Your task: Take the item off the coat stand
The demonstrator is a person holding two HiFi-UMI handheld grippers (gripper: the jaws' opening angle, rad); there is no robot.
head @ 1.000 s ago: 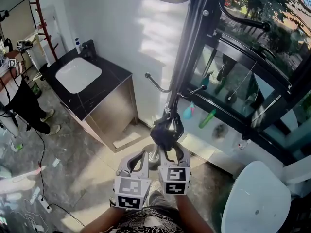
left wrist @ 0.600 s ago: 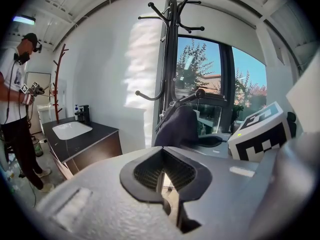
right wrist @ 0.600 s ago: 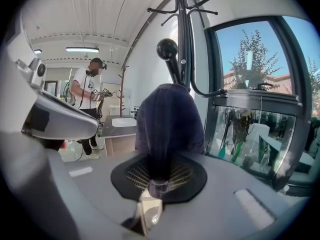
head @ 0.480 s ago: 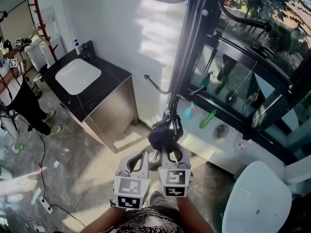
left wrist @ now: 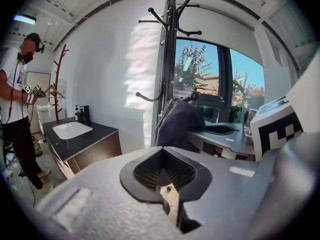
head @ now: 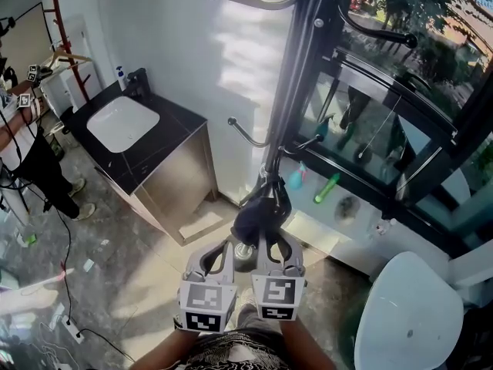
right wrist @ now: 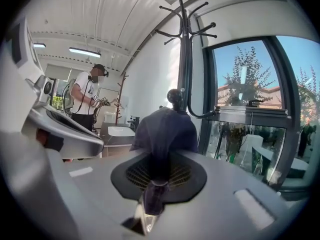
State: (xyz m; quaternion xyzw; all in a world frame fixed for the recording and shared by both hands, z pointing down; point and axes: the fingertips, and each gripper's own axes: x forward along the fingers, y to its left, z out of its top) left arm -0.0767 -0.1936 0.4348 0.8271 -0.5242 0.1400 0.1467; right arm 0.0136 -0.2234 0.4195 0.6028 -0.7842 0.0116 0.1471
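One dark cap (head: 259, 216), pinched at its edge by the right tongs (right wrist: 150, 196). It has been drawn slightly downward since a second ago and is judged not yet freed from the coat stand (head: 293, 91) hook. Left tongs (left wrist: 167, 190) are narrow and empty.

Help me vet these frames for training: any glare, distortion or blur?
Head view: sun patch on the wall, reflections in the window. Left gripper view: fisheye curves the ceiling, corners black. Right gripper view: cap dark beside the bright window.
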